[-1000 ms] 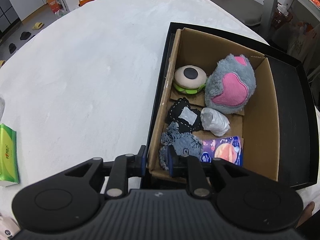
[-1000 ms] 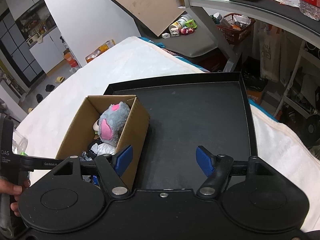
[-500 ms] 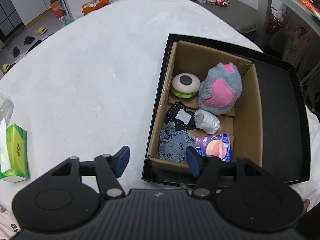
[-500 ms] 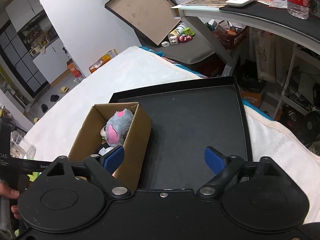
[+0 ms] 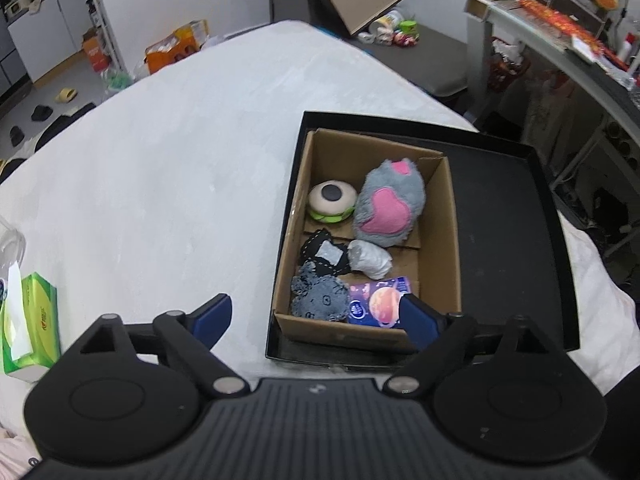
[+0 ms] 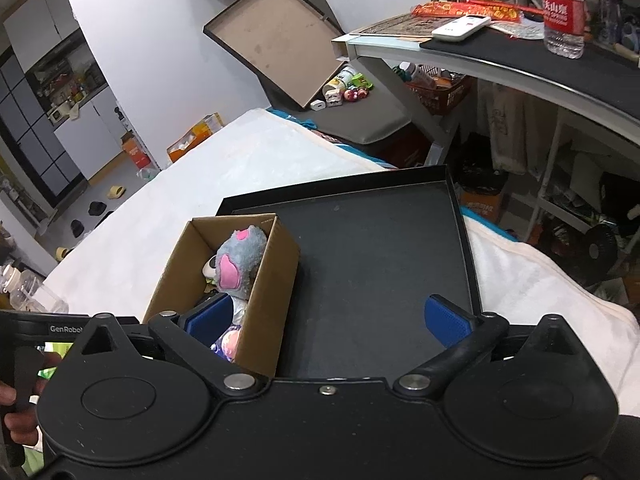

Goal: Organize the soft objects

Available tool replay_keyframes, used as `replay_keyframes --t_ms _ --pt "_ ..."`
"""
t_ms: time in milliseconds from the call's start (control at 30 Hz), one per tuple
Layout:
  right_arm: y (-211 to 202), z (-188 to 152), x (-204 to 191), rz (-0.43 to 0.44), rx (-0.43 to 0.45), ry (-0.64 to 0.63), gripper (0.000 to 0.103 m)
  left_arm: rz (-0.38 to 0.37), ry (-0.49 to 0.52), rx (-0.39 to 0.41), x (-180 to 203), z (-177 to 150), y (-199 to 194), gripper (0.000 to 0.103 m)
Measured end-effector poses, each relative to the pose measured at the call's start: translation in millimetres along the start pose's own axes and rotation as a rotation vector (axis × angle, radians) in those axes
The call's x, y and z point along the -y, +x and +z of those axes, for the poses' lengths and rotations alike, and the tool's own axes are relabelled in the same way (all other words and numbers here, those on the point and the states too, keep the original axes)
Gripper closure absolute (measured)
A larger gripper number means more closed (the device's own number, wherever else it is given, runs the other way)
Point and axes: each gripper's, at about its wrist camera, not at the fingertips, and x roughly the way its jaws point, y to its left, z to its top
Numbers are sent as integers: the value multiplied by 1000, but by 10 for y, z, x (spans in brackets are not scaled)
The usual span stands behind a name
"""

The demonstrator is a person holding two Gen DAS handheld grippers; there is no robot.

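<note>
1. The left tool (image 5: 316, 320) has just been opening and now stands spread wide with nothing between its pads; a second ago it was nearly pressed together at the near left corner of the cardboard box (image 5: 440, 248).
2. The grey denim piece (image 5: 320, 296) lies free in that near left corner, beside the purple packet (image 5: 380, 302), so I judge it just released.
3. The right tool (image 6: 328, 320) has also just been opening and is spread and empty over the black tray (image 6: 380, 260).
4. Both views now take in more of the box than before, so the tools have drawn back.
5. The grey-and-pink plush (image 5: 390, 208), burger toy (image 5: 332, 202), black patch (image 5: 324, 252) and silver bundle (image 5: 370, 258) all sit inside the box; the white-covered surface (image 5: 180, 180) beside it carries no soft item, so the sorting looks close to done.
</note>
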Motion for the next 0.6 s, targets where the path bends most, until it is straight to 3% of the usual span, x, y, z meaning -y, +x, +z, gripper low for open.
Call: replay_keyframes --t_ms 600 --pt "-523 -158 -294 -25 68 -23 0 -65 58 140 70 -257 -783 4"
